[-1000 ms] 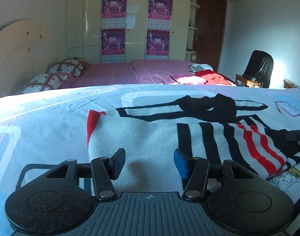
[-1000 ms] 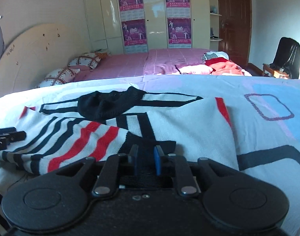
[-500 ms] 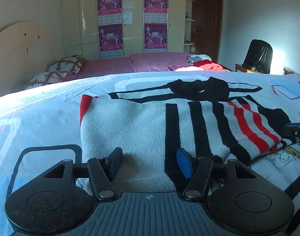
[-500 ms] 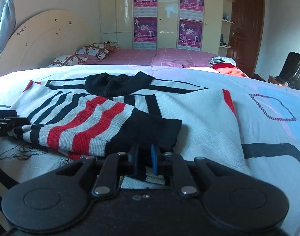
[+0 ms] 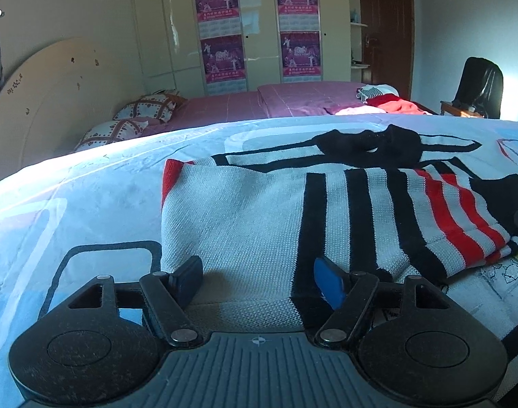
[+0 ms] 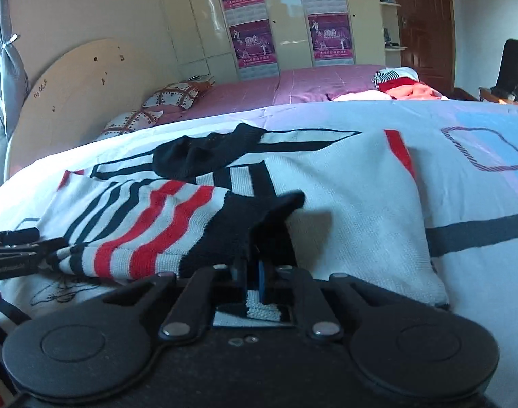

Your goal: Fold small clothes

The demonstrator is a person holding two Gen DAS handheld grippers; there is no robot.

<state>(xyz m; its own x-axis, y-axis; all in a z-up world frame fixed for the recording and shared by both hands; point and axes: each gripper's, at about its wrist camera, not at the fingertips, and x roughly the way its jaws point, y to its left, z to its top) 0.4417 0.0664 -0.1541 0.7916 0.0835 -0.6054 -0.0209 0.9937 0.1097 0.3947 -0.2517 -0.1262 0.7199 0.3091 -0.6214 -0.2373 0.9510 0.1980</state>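
Pinching the sweater's [image 6: 344, 204] black cuff [image 6: 245, 231], the right gripper [image 6: 253, 277] is closed; the left gripper [image 5: 257, 278] sits wide open, holding nothing, over the hem.

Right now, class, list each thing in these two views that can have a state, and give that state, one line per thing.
Left gripper: open, jaws astride the sweater's near hem.
Right gripper: shut on the sweater's edge.
Sweater: lying on the bed, striped sleeve folded across its body.
Brown door: closed.
Wardrobe doors: closed.
Far bed: made, loose clothes piled at one end.
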